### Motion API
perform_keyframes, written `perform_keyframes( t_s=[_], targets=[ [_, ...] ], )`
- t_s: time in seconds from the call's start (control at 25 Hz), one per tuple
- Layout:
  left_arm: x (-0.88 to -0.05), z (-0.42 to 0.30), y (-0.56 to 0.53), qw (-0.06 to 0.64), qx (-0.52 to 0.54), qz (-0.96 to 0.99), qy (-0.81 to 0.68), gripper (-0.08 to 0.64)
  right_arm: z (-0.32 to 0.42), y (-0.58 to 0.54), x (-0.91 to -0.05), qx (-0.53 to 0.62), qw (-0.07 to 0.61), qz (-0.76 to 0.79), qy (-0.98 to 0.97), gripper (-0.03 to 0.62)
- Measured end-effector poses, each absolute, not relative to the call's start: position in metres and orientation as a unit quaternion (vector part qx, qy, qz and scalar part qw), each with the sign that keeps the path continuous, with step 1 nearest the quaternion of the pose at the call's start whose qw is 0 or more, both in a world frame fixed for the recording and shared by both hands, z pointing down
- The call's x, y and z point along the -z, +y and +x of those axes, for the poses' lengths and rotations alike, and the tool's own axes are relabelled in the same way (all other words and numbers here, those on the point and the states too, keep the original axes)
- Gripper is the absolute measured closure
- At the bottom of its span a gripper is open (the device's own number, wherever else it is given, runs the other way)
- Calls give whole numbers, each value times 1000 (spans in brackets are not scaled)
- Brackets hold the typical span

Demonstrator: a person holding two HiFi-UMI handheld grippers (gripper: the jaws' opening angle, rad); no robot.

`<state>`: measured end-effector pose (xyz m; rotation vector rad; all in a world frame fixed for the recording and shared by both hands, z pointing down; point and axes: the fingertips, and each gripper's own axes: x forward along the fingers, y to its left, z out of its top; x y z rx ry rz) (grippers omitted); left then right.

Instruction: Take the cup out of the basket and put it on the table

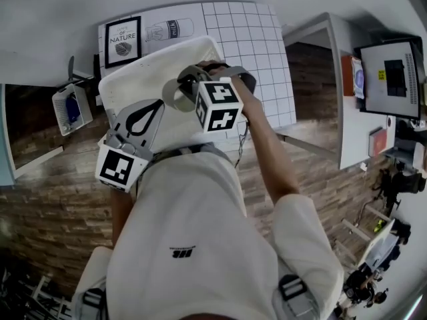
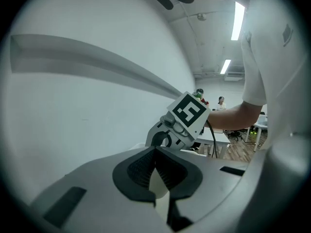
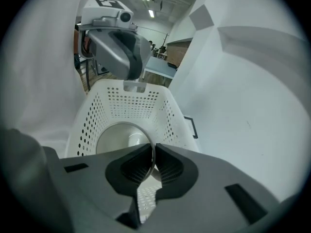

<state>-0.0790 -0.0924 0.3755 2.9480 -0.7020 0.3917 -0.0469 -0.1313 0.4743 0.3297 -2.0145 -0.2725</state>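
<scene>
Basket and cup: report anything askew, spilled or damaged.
Nothing stands out. The cup sits inside the perforated basket, with no spill or crack showing, and the right gripper is shut on its rim. The left gripper appears to hold the basket's far rim.
</scene>
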Motion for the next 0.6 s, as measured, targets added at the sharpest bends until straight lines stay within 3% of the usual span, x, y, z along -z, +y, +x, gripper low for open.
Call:
perform_keyframes(
  t_s=[0.6],
  targets=[
    [-358,-47,-76,17,-118,980,-157,551,-2,-124,-424,108,497,246,-825,558]
  ],
)
